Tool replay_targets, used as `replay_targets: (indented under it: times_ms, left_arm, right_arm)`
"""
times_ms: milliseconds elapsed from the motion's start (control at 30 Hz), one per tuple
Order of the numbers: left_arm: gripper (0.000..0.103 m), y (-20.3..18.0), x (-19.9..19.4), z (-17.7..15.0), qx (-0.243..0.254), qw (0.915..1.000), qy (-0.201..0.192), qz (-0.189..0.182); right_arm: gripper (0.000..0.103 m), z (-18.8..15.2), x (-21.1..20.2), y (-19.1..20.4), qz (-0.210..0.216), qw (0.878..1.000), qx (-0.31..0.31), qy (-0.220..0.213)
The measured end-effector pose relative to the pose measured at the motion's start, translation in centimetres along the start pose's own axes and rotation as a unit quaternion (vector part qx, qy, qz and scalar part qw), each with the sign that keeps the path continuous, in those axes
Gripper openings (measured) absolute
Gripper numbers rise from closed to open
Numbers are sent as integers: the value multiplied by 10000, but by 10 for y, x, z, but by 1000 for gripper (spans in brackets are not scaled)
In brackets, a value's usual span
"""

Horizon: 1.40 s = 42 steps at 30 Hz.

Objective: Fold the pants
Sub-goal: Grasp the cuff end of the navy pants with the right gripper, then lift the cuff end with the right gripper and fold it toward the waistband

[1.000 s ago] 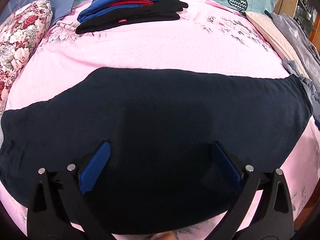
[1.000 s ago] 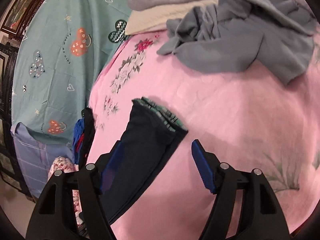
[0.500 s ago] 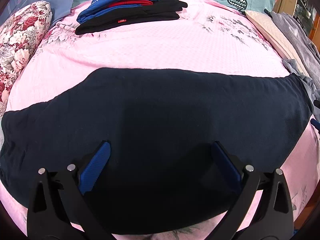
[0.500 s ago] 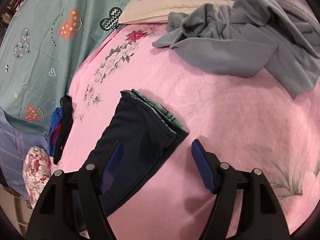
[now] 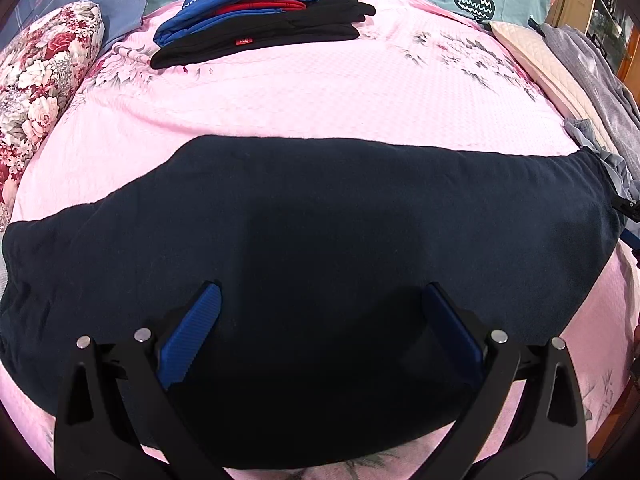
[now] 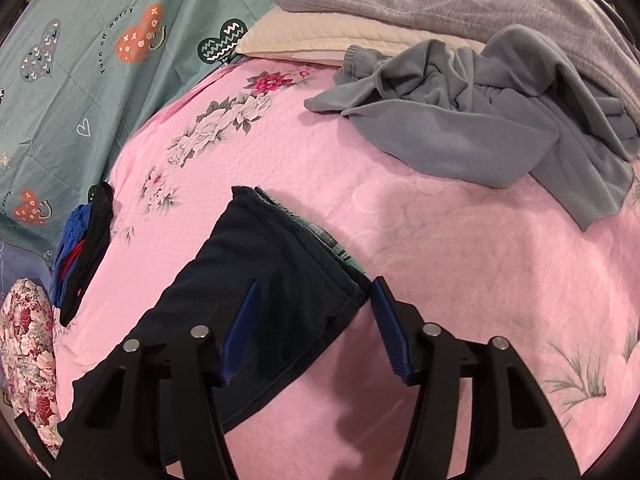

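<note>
The dark pants (image 5: 320,240) lay flat on the bed (image 5: 320,96), already doubled lengthwise; cross folds remained. The left gripper (image 5: 320,300) hovered over their middle, fingers wide, empty. The right gripper (image 6: 314,292) straddled the waistband corner, open, gripping nothing.

matt cloth pants (image 5: 320,216) (navy) — textured bedspread (image 5: 320,92)

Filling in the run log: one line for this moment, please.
stage: pre-grasp | dark navy pants flat on pink bedspread | left gripper open above them | right gripper open at end
</note>
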<state>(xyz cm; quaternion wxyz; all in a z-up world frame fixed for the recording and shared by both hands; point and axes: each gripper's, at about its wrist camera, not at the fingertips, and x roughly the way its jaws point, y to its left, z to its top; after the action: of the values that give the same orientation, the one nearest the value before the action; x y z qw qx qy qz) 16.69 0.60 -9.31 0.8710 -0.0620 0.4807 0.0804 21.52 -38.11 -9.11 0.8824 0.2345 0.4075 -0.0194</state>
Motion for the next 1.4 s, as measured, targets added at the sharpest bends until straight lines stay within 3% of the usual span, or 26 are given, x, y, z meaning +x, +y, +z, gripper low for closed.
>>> replay_targets:
  times_ms: [67,267,400,467,533,600,767,900,1000,1067,1133,1233,1300,1400]
  left_arm:
    - [101,0,0,0,1,10000,-2,1]
    - [101,1,0,0,1,10000,1,1]
    - [101,0,0,0,6,10000,7,9]
    - [101,1,0,0,3,10000,4,6]
    - [101,0,0,0,0,10000,1,2]
    - [101,0,1,0,2,10000,4,5]
    - [101,1,0,0,-5,10000,-4,-5]
    - [101,11,-5,-1,-225,9991,-142,-337]
    - [101,37,-15,-4,-795,9900,-455,-1076]
    - [101,64,-21,-8,-1575,9728,-758,-1520]
    - [101,90,-25,-16,-2327,9532,-1042,-1626]
    - [101,110,-25,-23,-2913,9351,-1209,-1617]
    - [101,110,-26,-23,-2935,9340,-1247,-1612]
    - [101,102,-28,-20,-2774,9406,-1284,-1476]
  right_arm:
    - [52,-1,1,-2,225,9997,46,49]
    - [52,0,3,-17,990,9928,634,236]
    - [50,6,7,-21,1160,9890,851,336]
    - [26,6,10,-22,1089,9895,879,361]
    - [17,3,16,-27,1202,9865,1024,430]
    - [16,3,14,-27,1277,9855,1041,405]
    - [15,6,-13,2,1515,9874,464,39]
    - [15,-2,-40,65,1923,9791,-606,-255]
    - [15,-25,-52,119,2069,9650,-1567,-378]
    - [15,-46,-53,150,2189,9518,-2126,-315]
    - [15,-72,-49,178,2308,9371,-2617,-123]
    - [15,-114,-38,213,2443,9120,-3283,277]
    - [15,-141,-31,227,2428,8939,-3726,563]
    - [20,-167,-19,237,2212,8722,-4222,1101]
